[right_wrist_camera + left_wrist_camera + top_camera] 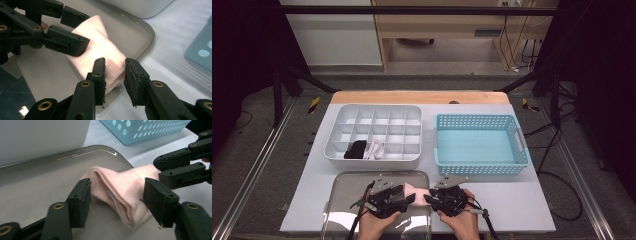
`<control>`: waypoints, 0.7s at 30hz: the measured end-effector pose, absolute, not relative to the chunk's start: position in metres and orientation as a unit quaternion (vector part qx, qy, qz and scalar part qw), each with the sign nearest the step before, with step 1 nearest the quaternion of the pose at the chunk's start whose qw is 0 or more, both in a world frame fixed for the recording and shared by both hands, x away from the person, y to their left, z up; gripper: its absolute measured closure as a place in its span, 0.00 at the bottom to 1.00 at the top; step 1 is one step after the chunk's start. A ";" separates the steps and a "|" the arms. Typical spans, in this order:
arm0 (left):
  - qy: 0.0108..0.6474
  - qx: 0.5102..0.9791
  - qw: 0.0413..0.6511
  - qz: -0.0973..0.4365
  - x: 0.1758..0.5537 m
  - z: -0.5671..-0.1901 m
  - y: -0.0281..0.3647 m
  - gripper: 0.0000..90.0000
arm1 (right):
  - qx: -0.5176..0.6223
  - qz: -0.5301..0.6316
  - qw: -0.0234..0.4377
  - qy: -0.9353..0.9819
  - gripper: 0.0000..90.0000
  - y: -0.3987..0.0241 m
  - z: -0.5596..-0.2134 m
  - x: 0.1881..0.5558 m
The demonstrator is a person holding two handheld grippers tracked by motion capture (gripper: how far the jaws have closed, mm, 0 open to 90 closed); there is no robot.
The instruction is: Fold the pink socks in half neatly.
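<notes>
Pink sock [122,187], folded into a soft bundle, lies over the corner of the metal tray [343,200] on the desk [522,200], stretched between both tools. The left gripper [117,201] has its jaws apart, one on each side of the sock's folded end; a gap shows at each pad, so nothing is pressed. The right gripper [115,75] has its jaws clamped on the sock's other end, the cloth pinched between them (seen close up in its own view). Beyond the jaws stand a white compartment box [373,135] and a blue basket [482,142], well apart from the sock.
</notes>
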State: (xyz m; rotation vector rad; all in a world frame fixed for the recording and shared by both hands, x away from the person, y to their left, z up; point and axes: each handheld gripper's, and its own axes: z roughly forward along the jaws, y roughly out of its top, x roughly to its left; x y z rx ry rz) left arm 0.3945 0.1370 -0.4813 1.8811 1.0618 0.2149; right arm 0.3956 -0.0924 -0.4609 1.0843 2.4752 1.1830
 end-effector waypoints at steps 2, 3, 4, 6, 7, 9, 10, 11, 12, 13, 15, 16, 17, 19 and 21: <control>0.432 0.767 0.466 0.086 0.396 -0.482 0.136 0.38 | 0.365 0.403 0.095 0.834 0.78 -0.093 -0.463 0.396; 0.433 0.767 0.466 0.083 0.396 -0.484 0.135 0.37 | 0.366 0.404 0.093 0.833 0.78 -0.093 -0.464 0.396; 0.434 0.768 0.465 0.081 0.397 -0.484 0.134 0.36 | 0.365 0.405 0.092 0.833 0.78 -0.093 -0.464 0.396; 0.434 0.769 0.462 0.079 0.399 -0.484 0.133 0.35 | 0.364 0.405 0.091 0.834 0.79 -0.094 -0.464 0.397; 0.433 0.771 0.462 0.076 0.400 -0.484 0.132 0.35 | 0.365 0.404 0.092 0.834 0.79 -0.094 -0.464 0.397; 0.433 0.771 0.461 0.073 0.400 -0.485 0.132 0.35 | 0.365 0.406 0.091 0.833 0.79 -0.094 -0.465 0.397; 0.432 0.773 0.460 0.073 0.400 -0.485 0.132 0.36 | 0.367 0.409 0.089 0.831 0.79 -0.094 -0.465 0.397; 0.430 0.774 0.459 0.073 0.400 -0.485 0.131 0.38 | 0.367 0.411 0.090 0.830 0.80 -0.095 -0.466 0.397; 0.429 0.775 0.459 0.074 0.400 -0.485 0.131 0.39 | 0.368 0.412 0.089 0.829 0.81 -0.095 -0.466 0.397; 0.429 0.775 0.458 0.073 0.400 -0.485 0.130 0.41 | 0.367 0.414 0.090 0.828 0.81 -0.095 -0.467 0.397; 0.430 0.774 0.460 0.070 0.400 -0.484 0.130 0.43 | 0.368 0.414 0.090 0.828 0.83 -0.095 -0.467 0.396; 0.431 0.773 0.460 0.069 0.400 -0.484 0.131 0.44 | 0.368 0.414 0.091 0.828 0.84 -0.095 -0.467 0.395; 0.433 0.770 0.463 0.063 0.401 -0.484 0.131 0.44 | 0.368 0.414 0.092 0.828 0.84 -0.095 -0.467 0.395; 0.437 0.765 0.469 0.065 0.404 -0.481 0.134 0.44 | 0.369 0.414 0.092 0.827 0.84 -0.095 -0.467 0.395; 0.436 0.758 0.478 0.078 0.406 -0.477 0.136 0.44 | 0.370 0.414 0.090 0.827 0.84 -0.095 -0.467 0.395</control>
